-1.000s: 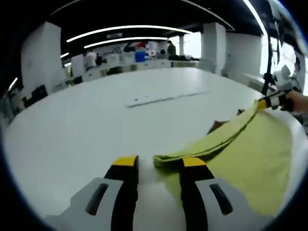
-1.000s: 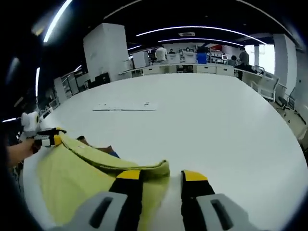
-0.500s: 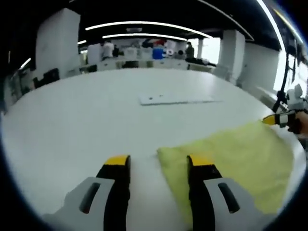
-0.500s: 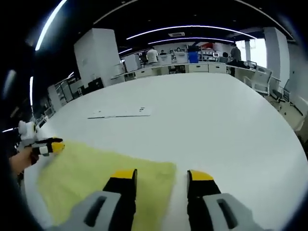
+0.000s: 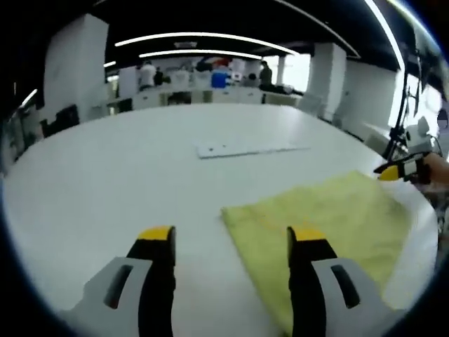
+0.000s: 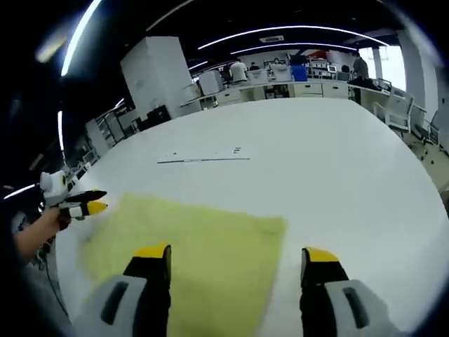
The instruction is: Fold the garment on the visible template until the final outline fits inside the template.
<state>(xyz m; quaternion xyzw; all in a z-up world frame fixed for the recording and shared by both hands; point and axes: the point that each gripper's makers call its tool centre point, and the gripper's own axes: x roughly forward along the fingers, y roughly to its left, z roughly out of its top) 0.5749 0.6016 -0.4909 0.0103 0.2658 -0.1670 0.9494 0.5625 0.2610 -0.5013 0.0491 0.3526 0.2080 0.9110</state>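
A yellow garment (image 5: 319, 221) lies flat on the white table (image 5: 126, 161), folded into a rough rectangle. In the left gripper view my left gripper (image 5: 231, 235) stands open above the cloth's near left corner, holding nothing. The right gripper (image 5: 394, 170) shows at the far right edge of the cloth, held by a hand. In the right gripper view the garment (image 6: 196, 246) spreads below my right gripper (image 6: 237, 254), which is open and empty. The left gripper (image 6: 90, 206) sits at the cloth's far left corner there. No template outline is discernible under the cloth.
A thin white strip with small marks (image 5: 249, 147) lies on the table beyond the garment, also the strip (image 6: 203, 157) in the right gripper view. Desks, chairs and people stand far off past the table's far edge (image 6: 280, 98).
A second ago both grippers held the cloth's lifted folded edge. Half a second ago it lay flat and released. Since then both jaws have opened wider and pulled back slightly.
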